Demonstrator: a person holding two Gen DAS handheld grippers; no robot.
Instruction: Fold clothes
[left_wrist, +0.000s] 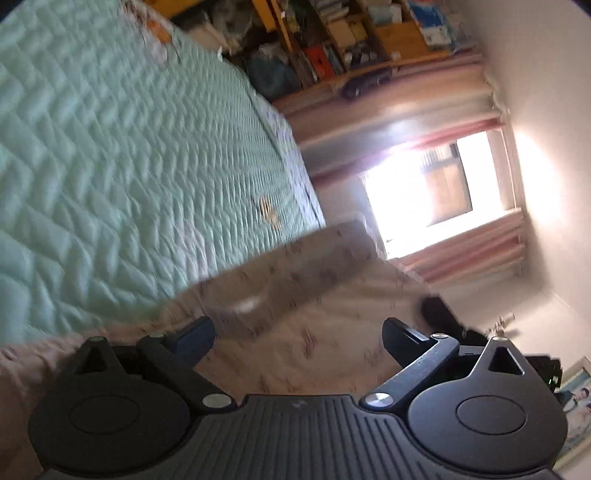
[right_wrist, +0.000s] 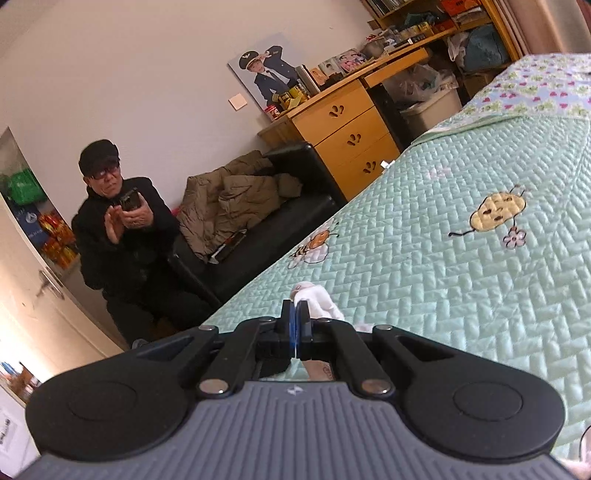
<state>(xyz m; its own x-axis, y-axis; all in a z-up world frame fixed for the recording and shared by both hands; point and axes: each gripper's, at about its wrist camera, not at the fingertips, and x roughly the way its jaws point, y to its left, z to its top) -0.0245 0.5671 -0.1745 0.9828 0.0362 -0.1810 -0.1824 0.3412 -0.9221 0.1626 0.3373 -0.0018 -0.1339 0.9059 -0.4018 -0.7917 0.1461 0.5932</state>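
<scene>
In the left wrist view a beige garment (left_wrist: 314, 295) with a small dark print lies bunched on the green quilted bedspread (left_wrist: 110, 166). It spreads under and ahead of my left gripper (left_wrist: 297, 334). That gripper is open, its fingers (left_wrist: 195, 338) wide apart, with cloth lying between them but not pressed. In the right wrist view my right gripper (right_wrist: 295, 314) is shut low over the bedspread (right_wrist: 461, 295). A pale white-pink fold of the garment (right_wrist: 317, 299) sticks out past its tips, pinched between the pads.
A person in black (right_wrist: 122, 229) sits with a phone on a black sofa (right_wrist: 266, 251) beside the bed; a brown jacket (right_wrist: 236, 199) lies there. A wooden desk with drawers (right_wrist: 351, 140) stands beyond. A bright window (left_wrist: 417, 192), curtains and shelves (left_wrist: 351, 40) lie past the bed's far edge.
</scene>
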